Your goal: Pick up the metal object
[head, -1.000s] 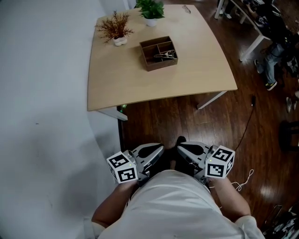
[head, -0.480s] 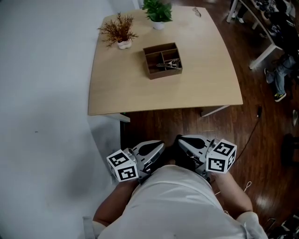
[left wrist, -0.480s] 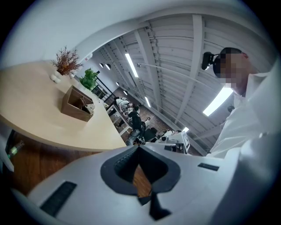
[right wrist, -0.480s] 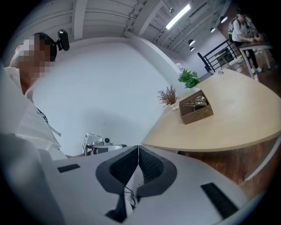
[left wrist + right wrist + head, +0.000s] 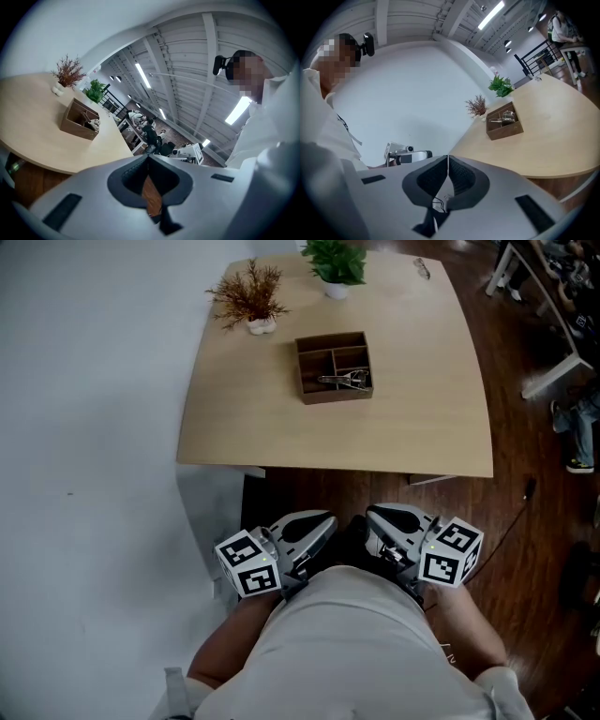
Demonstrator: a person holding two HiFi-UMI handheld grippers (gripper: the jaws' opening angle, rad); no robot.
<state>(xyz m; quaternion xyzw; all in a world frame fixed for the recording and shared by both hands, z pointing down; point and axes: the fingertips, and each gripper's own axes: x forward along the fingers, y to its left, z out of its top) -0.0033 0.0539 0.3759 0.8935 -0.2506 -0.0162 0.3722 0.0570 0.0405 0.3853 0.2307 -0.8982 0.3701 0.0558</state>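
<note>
The metal object (image 5: 345, 381) is a shiny tool lying in the front compartment of a brown wooden box (image 5: 312, 368) on a light wooden table (image 5: 253, 427). It also shows in the box in the left gripper view as the metal object (image 5: 90, 123) and in the right gripper view as the metal object (image 5: 506, 117). Both grippers are held against the person's body, well short of the table's near edge. My left gripper (image 5: 323, 522) is shut and empty, its jaws together (image 5: 146, 157). My right gripper (image 5: 374, 516) is shut and empty too (image 5: 448, 160).
A dried red plant (image 5: 249, 298) and a green potted plant (image 5: 337, 259) stand at the table's far edge behind the box. A small object (image 5: 422, 268) lies at the far right corner. White wall on the left; dark wood floor and white desks (image 5: 553, 371) on the right.
The table and box have shifted right and lower in the head view as the camera moved. Both grippers stay shut against the body.
</note>
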